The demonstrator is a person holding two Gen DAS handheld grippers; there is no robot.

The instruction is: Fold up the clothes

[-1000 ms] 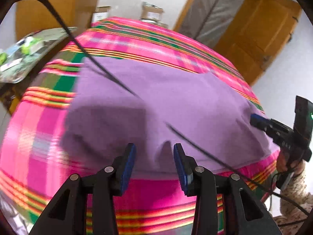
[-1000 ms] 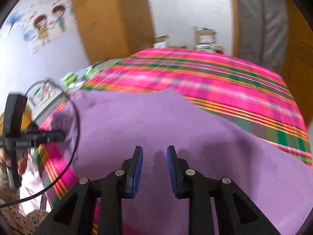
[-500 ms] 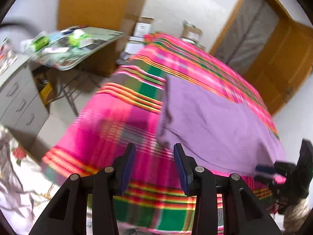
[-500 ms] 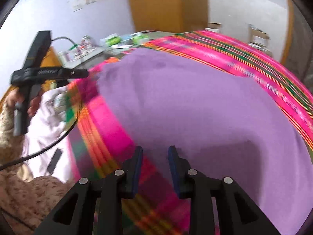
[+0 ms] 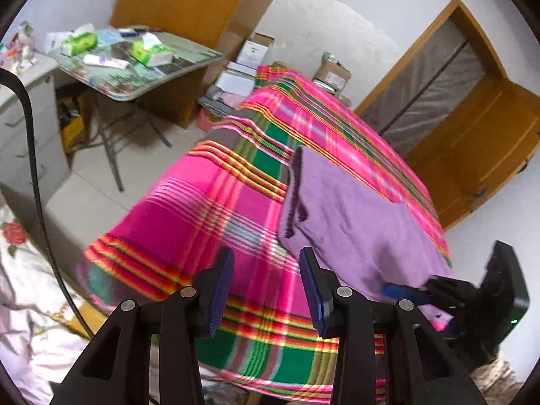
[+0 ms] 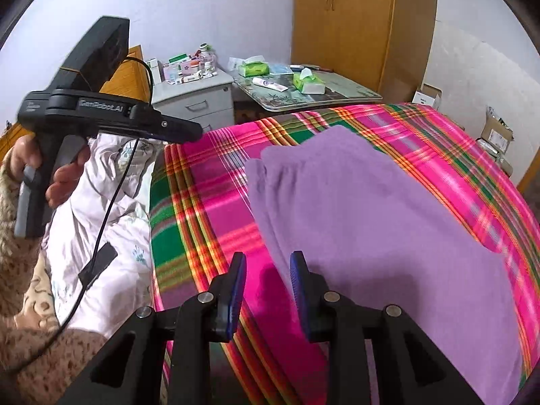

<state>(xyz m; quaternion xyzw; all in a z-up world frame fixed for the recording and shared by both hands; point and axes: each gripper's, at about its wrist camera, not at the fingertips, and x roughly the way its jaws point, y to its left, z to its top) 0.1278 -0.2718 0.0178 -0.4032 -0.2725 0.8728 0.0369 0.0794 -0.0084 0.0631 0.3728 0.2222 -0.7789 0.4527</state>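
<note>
A purple garment (image 5: 354,222) lies flat, folded, on a bed covered with a pink and green plaid cloth (image 5: 209,222). My left gripper (image 5: 266,270) hovers open above the plaid cloth, just left of the garment's near corner, with nothing between its fingers. My right gripper (image 6: 267,270) is open over the garment's (image 6: 371,219) near left edge, also holding nothing. In the left wrist view the right gripper (image 5: 405,293) shows at the right over the purple fabric. In the right wrist view a hand (image 6: 64,172) holds the left gripper (image 6: 190,133) at the upper left, off the bed's edge.
A folding table (image 6: 337,96) with tissue packs and a grey drawer cabinet (image 6: 202,108) stand beyond the bed's left side. Cardboard boxes (image 5: 330,74) sit at the far end by a wooden door (image 5: 479,155). A white floral quilt (image 6: 101,209) lies left of the bed.
Both grippers left the middle of the purple garment and swung toward its left edge. The left one now hangs over bare plaid cloth. Neither took hold of anything.
</note>
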